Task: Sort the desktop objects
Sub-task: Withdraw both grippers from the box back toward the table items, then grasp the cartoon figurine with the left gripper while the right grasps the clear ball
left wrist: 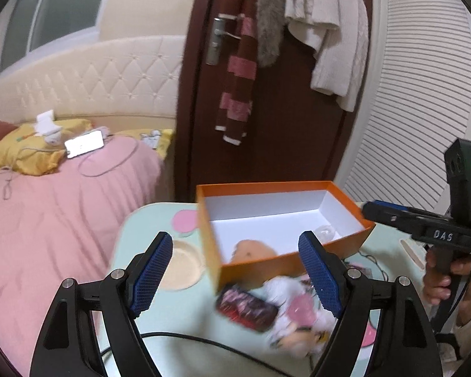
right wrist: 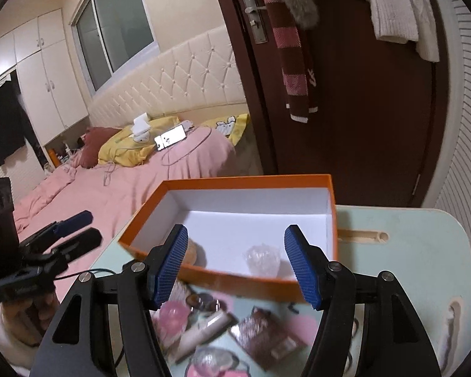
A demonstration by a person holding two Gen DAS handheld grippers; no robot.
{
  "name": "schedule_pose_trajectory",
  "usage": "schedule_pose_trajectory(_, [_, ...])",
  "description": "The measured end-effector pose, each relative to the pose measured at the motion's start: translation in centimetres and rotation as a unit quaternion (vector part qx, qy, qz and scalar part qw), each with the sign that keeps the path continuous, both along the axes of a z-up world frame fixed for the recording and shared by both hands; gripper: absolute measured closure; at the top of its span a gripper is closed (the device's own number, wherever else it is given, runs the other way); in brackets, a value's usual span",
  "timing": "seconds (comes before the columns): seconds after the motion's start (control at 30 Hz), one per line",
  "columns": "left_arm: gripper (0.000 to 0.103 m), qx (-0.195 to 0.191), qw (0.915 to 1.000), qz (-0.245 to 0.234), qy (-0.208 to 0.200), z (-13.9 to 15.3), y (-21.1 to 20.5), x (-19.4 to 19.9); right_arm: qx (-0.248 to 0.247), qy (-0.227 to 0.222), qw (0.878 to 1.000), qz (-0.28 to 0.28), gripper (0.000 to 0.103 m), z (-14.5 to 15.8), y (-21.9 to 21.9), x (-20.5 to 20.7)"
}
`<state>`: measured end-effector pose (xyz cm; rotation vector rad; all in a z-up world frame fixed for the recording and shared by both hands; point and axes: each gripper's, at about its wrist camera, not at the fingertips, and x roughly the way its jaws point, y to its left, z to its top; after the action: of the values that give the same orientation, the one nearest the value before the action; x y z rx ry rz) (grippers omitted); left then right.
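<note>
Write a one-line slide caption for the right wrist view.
Open right gripper above an orange box holding a clear wrapped item, small items scattered on the pale green table.

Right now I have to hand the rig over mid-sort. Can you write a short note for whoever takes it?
Left gripper: open, empty, above the table's near clutter.
Right gripper: open, empty, at the near wall of the box.
Box: orange, on the pale green table, open top.
Done: two things are in the box, a clear crinkly piece and a tan rounded thing.
Left: the dark red packet, a brown packet, the pink and white items and other small bits lie loose in front of the box. Blur hides what they are.
</note>
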<state>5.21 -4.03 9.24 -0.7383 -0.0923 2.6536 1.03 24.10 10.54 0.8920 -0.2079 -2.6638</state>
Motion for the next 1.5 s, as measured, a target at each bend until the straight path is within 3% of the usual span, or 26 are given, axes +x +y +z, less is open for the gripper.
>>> schedule_pose_trajectory(0.2, [0.021, -0.071, 0.9944, 0.074, 0.026, 2.7, -6.0, 2.8, -0.019, -0.012, 0.999, -0.027, 0.038, -0.1, 1.6, 2.0])
schedule_pose_trajectory(0.3, [0.021, -0.125, 0.9842, 0.121, 0.032, 4.7, -9.4, 3.9, -0.034, -0.012, 0.999, -0.032, 0.038, 0.0, 2.2, 2.6])
schedule_pose_trajectory(0.4, [0.021, -0.191, 0.9683, 0.159, 0.024, 5.8, -11.5, 4.8, -0.035, -0.004, 0.999, -0.030, 0.038, 0.3, 2.0, 3.4])
schedule_pose_trajectory(0.57, [0.020, -0.202, 0.9665, 0.157, -0.009, 4.0, -12.2, 5.7, -0.035, 0.013, 0.999, -0.020, 0.038, 1.0, 1.6, 4.4])
schedule_pose_trajectory(0.6, [0.020, -0.185, 0.9716, 0.146, -0.018, 3.5, -12.0, 5.8, -0.038, 0.014, 0.999, -0.017, 0.038, 1.1, 1.5, 4.6])
schedule_pose_trajectory(0.63, [0.020, -0.144, 0.9815, 0.122, -0.028, 2.7, -11.4, 5.7, -0.040, 0.014, 0.999, -0.016, 0.038, 1.1, 1.5, 4.7])
schedule_pose_trajectory(0.7, [0.020, -0.072, 0.9937, 0.078, -0.038, 1.3, -9.8, 5.5, -0.040, 0.016, 0.999, -0.014, 0.038, 1.2, 1.4, 4.9])
schedule_pose_trajectory(0.77, [0.020, -0.024, 0.9980, 0.046, -0.036, 0.2, -7.6, 5.1, -0.035, 0.019, 0.999, -0.013, 0.038, 1.4, 1.2, 5.2])
schedule_pose_trajectory(0.83, [0.020, 0.000, 0.9992, 0.025, -0.033, -0.5, -5.1, 4.4, -0.027, 0.022, 0.999, -0.014, 0.038, 1.6, 1.3, 5.5])
schedule_pose_trajectory(0.97, [0.017, -0.014, 0.9980, 0.014, -0.060, -1.9, -0.9, 2.6, -0.008, 0.016, 0.999, -0.027, 0.038, 1.3, 1.5, 6.3])
schedule_pose_trajectory(1.1, [0.017, -0.037, 0.9960, -0.004, -0.082, -3.6, 1.3, 2.2, 0.032, -0.016, 0.999, -0.035, 0.038, -0.7, 1.2, 6.8])
schedule_pose_trajectory(1.27, [0.019, -0.013, 0.9941, -0.041, -0.099, -5.0, 3.1, 3.0, 0.041, -0.050, 0.997, -0.031, 0.038, -3.1, 1.2, 6.9])
schedule_pose_trajectory(1.3, [0.022, -0.013, 0.9939, -0.045, -0.100, -5.2, 3.5, 3.0, 0.040, -0.056, 0.997, -0.030, 0.038, -3.5, 1.2, 6.9])
schedule_pose_trajectory(1.33, [0.033, -0.015, 0.9936, -0.049, -0.101, -5.4, 3.8, 3.0, 0.036, -0.061, 0.997, -0.029, 0.038, -3.8, 1.2, 6.8])
schedule_pose_trajectory(1.37, [0.054, -0.017, 0.9933, -0.053, -0.102, -5.6, 4.2, 3.0, 0.030, -0.065, 0.997, -0.026, 0.040, -4.0, 1.2, 6.7])
schedule_pose_trajectory(1.4, [0.065, -0.017, 0.9929, -0.056, -0.103, -5.8, 4.5, 3.0, 0.026, -0.070, 0.997, -0.023, 0.042, -4.3, 1.1, 6.7])
schedule_pose_trajectory(1.5, [0.066, -0.015, 0.9926, -0.059, -0.105, -5.9, 5.0, 2.9, 0.022, -0.083, 0.996, -0.001, 0.050, -4.9, 0.4, 6.5])
